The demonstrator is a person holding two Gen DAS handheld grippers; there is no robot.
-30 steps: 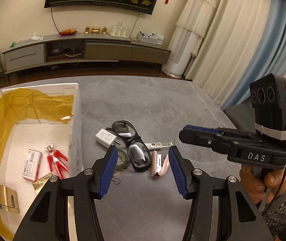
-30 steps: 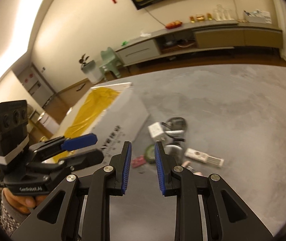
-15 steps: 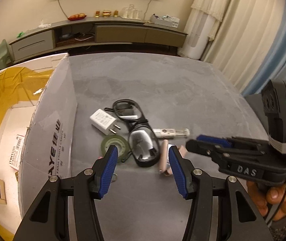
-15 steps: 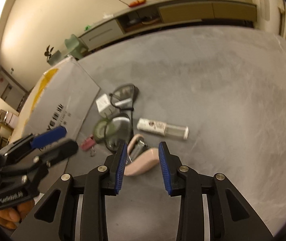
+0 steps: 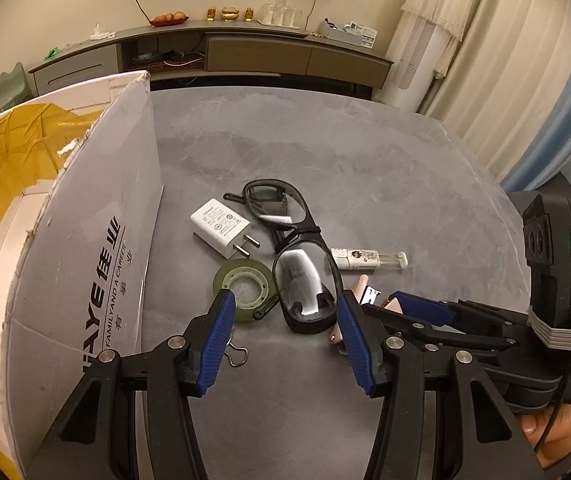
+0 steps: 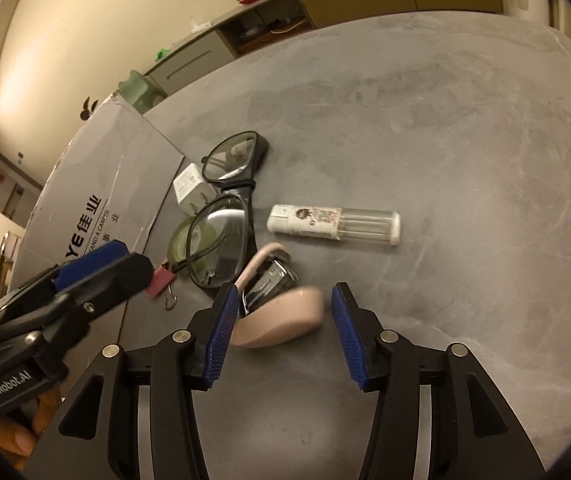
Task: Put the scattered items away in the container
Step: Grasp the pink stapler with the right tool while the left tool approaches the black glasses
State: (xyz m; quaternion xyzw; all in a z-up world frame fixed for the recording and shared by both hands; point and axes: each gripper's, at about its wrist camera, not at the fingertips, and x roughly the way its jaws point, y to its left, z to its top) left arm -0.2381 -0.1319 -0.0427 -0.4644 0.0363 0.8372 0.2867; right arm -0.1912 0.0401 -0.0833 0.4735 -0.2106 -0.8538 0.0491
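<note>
The right gripper (image 6: 279, 320) stands with jaws apart around the pink plastic stapler (image 6: 281, 318). The left gripper (image 5: 285, 334), also spread, hovers just before the black-framed safety glasses (image 5: 293, 256). The stapler lies beside these glasses; the grey cardboard box (image 5: 85, 264) stands left of them.

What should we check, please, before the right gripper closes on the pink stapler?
1. Right gripper open: ok, fingers spread wide.
2. Pink stapler between the fingers: ok, though nearer the left finger.
3. Glasses clear of the grasp: cannot tell; the near lens rim lies close to the stapler's top.
4. Left gripper out of the way: not ok, it hovers open over the same pile.
5. Box reachable: ok, its wall stands beside the items.
6. Spray bottle apart from the stapler: ok.
</note>
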